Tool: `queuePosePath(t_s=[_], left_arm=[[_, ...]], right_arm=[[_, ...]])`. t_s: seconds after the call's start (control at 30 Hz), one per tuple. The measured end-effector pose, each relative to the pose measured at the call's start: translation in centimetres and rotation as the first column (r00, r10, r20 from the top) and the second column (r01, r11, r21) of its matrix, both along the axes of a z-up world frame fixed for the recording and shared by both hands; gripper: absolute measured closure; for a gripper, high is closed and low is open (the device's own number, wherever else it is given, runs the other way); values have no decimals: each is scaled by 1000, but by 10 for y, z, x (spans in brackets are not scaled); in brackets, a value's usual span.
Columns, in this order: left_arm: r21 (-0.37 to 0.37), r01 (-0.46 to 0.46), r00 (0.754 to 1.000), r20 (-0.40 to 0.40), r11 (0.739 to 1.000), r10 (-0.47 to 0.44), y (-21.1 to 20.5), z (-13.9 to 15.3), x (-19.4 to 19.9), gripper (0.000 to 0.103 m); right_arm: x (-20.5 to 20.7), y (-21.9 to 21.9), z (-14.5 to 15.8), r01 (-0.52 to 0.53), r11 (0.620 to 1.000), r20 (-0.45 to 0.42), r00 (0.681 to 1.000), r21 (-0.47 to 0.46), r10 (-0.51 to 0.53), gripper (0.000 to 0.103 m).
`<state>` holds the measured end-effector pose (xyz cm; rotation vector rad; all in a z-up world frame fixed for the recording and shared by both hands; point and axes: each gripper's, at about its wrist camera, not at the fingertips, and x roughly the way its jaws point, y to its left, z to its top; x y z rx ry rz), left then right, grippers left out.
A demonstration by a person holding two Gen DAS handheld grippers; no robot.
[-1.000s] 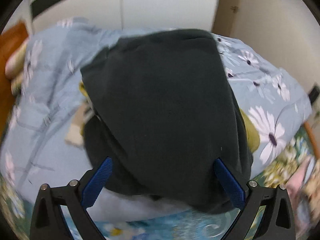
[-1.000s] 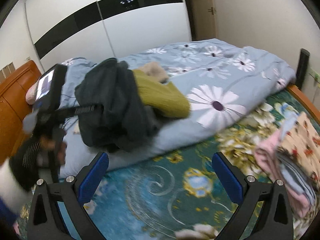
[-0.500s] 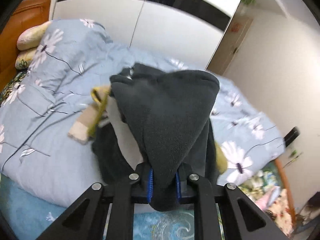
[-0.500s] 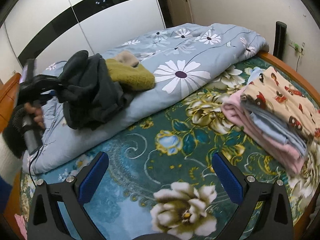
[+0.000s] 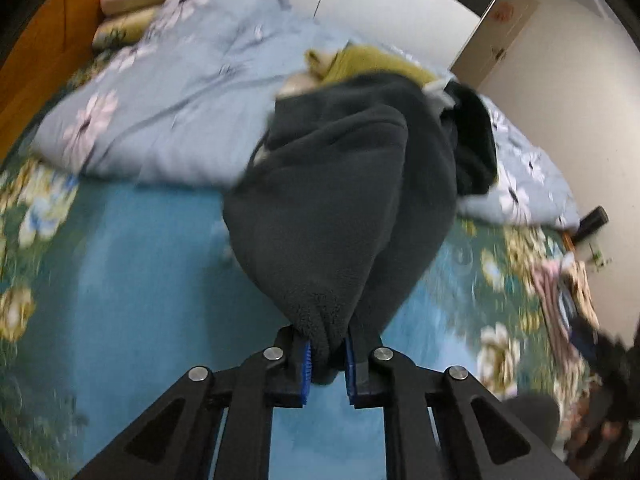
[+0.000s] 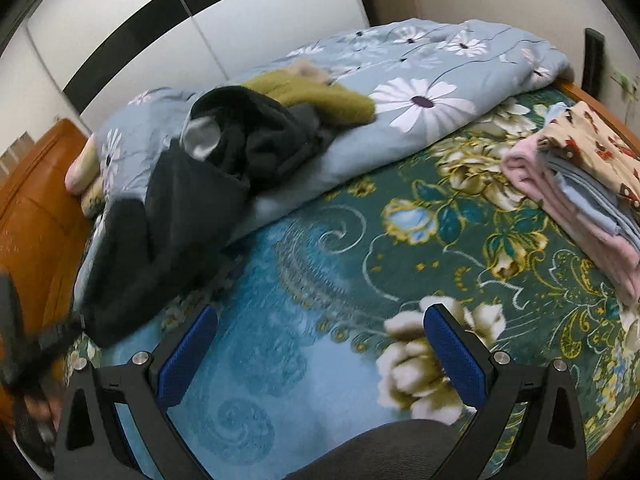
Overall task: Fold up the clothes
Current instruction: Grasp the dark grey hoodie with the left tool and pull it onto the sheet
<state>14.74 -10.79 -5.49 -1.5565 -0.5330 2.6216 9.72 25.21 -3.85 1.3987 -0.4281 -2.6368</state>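
Note:
My left gripper [image 5: 326,364] is shut on an edge of a dark grey fleece garment [image 5: 344,208], which stretches from the jaws back to the blue duvet. In the right wrist view the same garment [image 6: 176,204] trails off the duvet onto the floral bedspread toward the left gripper [image 6: 60,334] at the far left. An olive green garment [image 6: 316,96] lies on the duvet behind it, and also shows in the left wrist view [image 5: 368,60]. My right gripper [image 6: 320,344] is open and empty above the bedspread.
A blue daisy-print duvet [image 6: 432,80] lies heaped across the back of the bed. A stack of folded clothes [image 6: 576,184] sits at the right edge. The teal floral bedspread [image 6: 320,256] covers the bed. A wooden headboard [image 6: 32,208] stands at left, wardrobe doors [image 6: 200,28] behind.
My left gripper closed on the dark fleece and has pulled it off the duvet toward the bedspread. The right gripper stayed open and shifted lower over the bedspread.

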Motion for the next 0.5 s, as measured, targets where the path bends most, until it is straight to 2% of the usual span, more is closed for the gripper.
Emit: queuePosePath(t_s=[0.1, 0.2, 0.3, 0.33, 0.5], left_arm=[[-19, -5, 998, 60, 1000, 6, -10, -12, 30, 90], [-44, -15, 991, 129, 999, 21, -15, -31, 40, 90], [-19, -29, 985, 170, 999, 31, -18, -48, 52, 90], [-11, -24, 985, 169, 1000, 25, -18, -50, 57, 90], [-63, 47, 989, 145, 997, -37, -8, -55, 61, 90]], right_arm=[[5, -12, -5, -27, 1000, 19, 999, -9, 27, 0], [10, -25, -10, -65, 998, 39, 997, -8, 66, 0], [12, -35, -13, -97, 995, 47, 994, 0, 97, 0], [12, -37, -14, -104, 995, 55, 993, 0, 103, 0], [-5, -49, -21, -129, 991, 82, 988, -38, 132, 0]])
